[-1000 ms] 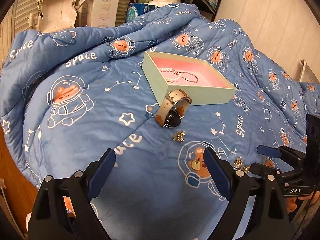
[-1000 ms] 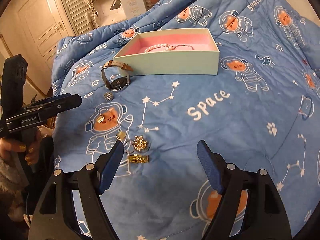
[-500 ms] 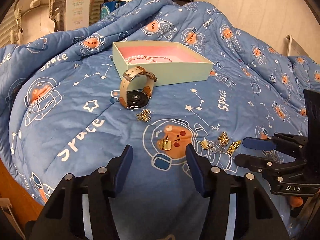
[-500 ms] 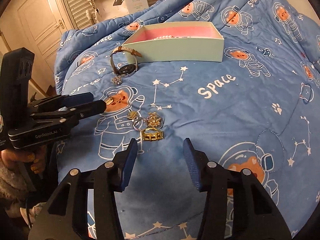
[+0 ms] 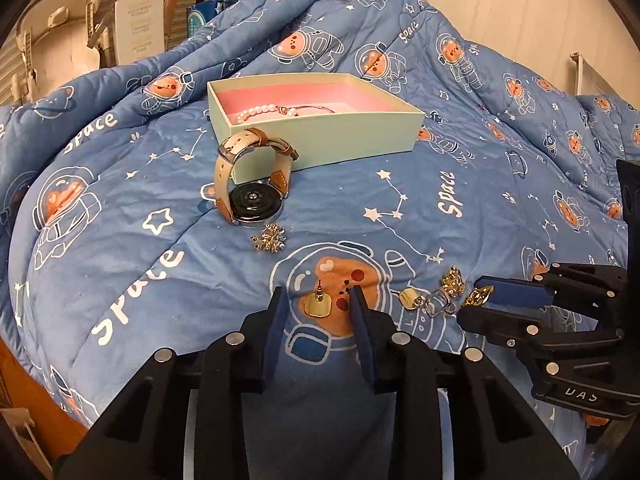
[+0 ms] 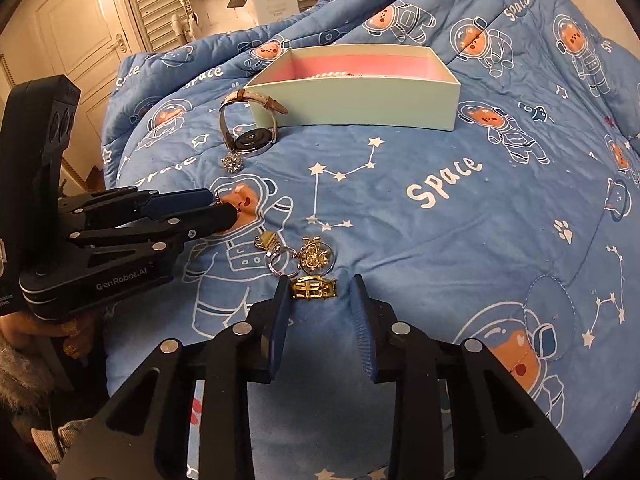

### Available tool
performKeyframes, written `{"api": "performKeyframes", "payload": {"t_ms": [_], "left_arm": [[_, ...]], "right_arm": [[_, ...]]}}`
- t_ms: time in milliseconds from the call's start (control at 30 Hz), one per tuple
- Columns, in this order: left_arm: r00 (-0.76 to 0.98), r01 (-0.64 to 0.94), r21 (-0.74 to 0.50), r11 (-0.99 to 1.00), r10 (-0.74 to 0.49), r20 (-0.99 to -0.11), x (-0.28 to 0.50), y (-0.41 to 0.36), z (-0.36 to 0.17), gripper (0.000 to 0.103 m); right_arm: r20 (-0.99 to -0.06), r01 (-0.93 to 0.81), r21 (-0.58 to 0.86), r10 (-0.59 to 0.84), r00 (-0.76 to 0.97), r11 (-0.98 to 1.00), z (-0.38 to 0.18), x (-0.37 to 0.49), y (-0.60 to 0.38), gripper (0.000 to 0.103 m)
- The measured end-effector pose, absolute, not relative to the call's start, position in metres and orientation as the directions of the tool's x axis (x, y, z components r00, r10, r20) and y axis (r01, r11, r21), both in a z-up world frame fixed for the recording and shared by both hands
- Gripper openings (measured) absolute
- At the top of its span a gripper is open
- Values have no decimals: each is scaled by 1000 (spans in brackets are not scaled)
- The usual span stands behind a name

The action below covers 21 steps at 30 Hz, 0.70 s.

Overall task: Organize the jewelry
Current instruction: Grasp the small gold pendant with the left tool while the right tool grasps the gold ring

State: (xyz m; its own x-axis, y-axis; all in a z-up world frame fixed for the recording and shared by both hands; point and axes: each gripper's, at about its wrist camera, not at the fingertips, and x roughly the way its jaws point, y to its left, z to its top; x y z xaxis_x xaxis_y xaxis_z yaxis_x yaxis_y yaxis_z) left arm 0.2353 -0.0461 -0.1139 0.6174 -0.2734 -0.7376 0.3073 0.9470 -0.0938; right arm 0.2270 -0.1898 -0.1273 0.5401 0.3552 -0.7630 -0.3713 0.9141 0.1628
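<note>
A pale green box (image 5: 332, 142) with a pink lining holds a pearl bracelet (image 5: 262, 111) and a thin bangle. A watch (image 5: 252, 184) leans against its front wall. A snowflake brooch (image 5: 269, 239) lies just in front. My left gripper (image 5: 318, 304) is open, its jaws either side of a gold square earring (image 5: 318, 306) on the quilt. My right gripper (image 6: 318, 296) is open, jaws either side of a gold clip (image 6: 314, 289). Beyond it lie a ring (image 6: 280, 258), a gold round charm (image 6: 316, 256) and a small gold earring (image 6: 266, 239).
Everything lies on a blue space-print quilt (image 5: 460, 208) that humps up and drops at the left edge. A white carton (image 5: 138, 28) and shelves stand behind the bed. A door (image 6: 80, 40) shows at the left of the right wrist view.
Both grippers have moved down and forward to the quilt and narrowed their jaws. The left now straddles the square earring, the right the gold clip.
</note>
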Motion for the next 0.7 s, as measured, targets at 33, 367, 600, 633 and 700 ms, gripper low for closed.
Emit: {"api": "performKeyframes", "payload": {"t_ms": [33,367,600,633,700], "left_arm": [[617,308,-93,947,-274,-738,235,-47,-114,27],[610,304,-121,945,-290,-738,236,-46,-113,13],[594,298,-189,936,-337,-731,235,-34,-107,13],[592,298,-198,934,-343,-729,235,-33,-106,13],[591,299,-216,930,-358,-723,234,-30,-102,13]], "right_arm": [[-763,-372,162,355,539,914,-127,227,-189,24],[-765,-373,156,351,539,914,-127,227,-188,24],[-763,-384,200,390,516,901,-123,227,-193,24],[-762,-385,209,397,512,899,-121,228,-194,24],[-757,-386,228,412,508,894,-118,229,-197,24]]}}
